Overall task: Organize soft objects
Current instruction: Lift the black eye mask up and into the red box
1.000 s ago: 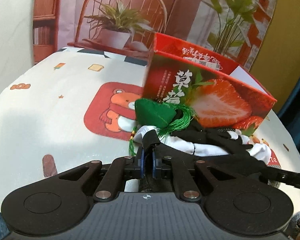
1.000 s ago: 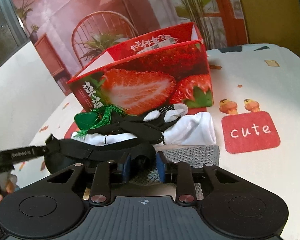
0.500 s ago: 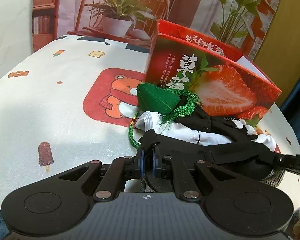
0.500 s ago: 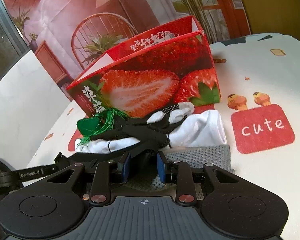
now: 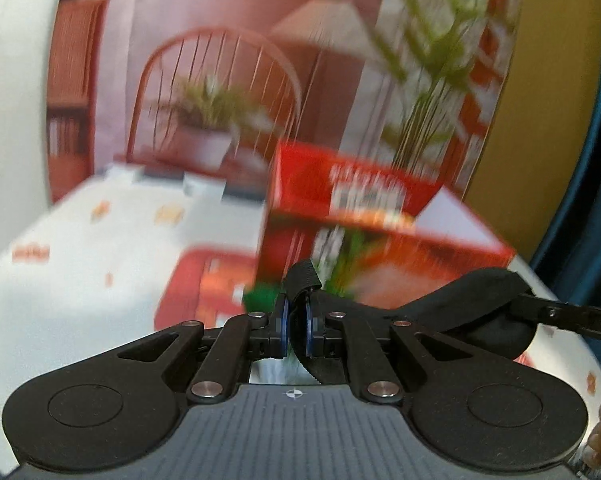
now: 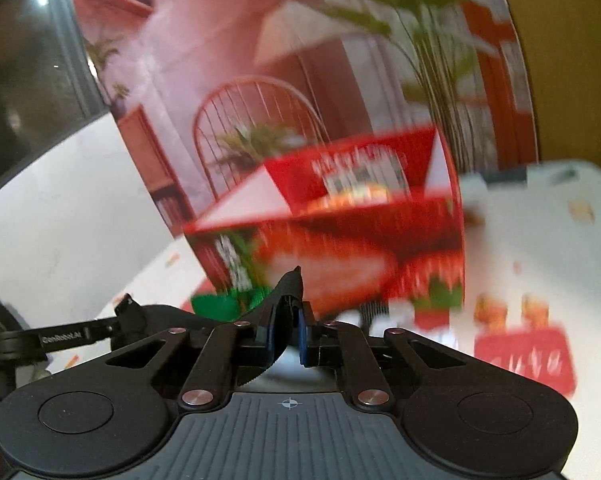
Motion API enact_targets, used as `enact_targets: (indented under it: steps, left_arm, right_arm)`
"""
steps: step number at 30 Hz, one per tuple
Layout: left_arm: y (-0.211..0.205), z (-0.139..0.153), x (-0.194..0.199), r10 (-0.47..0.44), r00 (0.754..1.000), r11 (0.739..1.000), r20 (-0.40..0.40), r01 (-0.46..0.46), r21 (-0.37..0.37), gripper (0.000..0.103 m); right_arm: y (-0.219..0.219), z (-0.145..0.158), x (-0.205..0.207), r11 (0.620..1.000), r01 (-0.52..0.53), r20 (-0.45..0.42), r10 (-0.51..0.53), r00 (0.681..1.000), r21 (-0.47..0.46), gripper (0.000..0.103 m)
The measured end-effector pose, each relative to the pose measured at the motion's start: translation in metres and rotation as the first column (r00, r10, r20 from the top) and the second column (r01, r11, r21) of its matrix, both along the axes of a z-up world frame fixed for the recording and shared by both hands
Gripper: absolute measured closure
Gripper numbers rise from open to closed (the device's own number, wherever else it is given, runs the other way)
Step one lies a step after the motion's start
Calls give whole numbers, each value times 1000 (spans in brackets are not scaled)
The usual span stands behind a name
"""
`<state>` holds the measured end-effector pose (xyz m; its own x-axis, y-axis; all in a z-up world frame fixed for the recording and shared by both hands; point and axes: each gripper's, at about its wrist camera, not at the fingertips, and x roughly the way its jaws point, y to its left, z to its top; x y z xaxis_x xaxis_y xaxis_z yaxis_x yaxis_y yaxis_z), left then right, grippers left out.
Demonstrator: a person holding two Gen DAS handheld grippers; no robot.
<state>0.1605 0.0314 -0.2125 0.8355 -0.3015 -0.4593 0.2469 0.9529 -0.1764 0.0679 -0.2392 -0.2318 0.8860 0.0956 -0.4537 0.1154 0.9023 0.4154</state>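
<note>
Left gripper: jaws nearly closed, pinching one end of the black eye mask.
Right gripper: jaws pinched on the mask's other end.
Mask: stretched in the air between both grippers, in front of the strawberry box.
Advice: keep both ends level and taut, carry it over the box's open top, then release both ends together.
Blur: table details unclear.

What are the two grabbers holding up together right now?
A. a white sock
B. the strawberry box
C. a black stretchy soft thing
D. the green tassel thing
C: the left gripper and the right gripper are each shut on one end of the black soft item, lifted in front of the strawberry box.
</note>
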Motion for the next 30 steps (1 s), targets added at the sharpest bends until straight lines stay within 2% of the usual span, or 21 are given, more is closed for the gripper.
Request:
enact_targets:
  steps: [5,10,15,19,26,30]
  left_arm:
    - [-12,37,10,-24,993,1000,119,22,18,94]
    - [-32,63,41,-19,983,999,182,13,35,94]
    - [-56,79,77,-18,972,996,232,-1,84,94]
    - [-80,85,99,-33,954,985,299,-20,171,94]
    - [-104,69,148,-33,972,972,231,-23,232,94]
    - [-106,48,173,-48,992,971,116,19,238,94]
  right_arm:
    - [-12,33,13,998,-5,70,9,998,-62,93]
    - [-24,55,35,995,-3,104,14,994,-99,93]
    - [-39,71,69,990,0,117,17,993,-144,93]
    - [-53,74,98,983,18,107,2,994,-182,93]
    - [-71,54,140,973,43,74,-27,997,-227,93]
    - [-79,31,157,969,28,25,-23,999,-247,93]
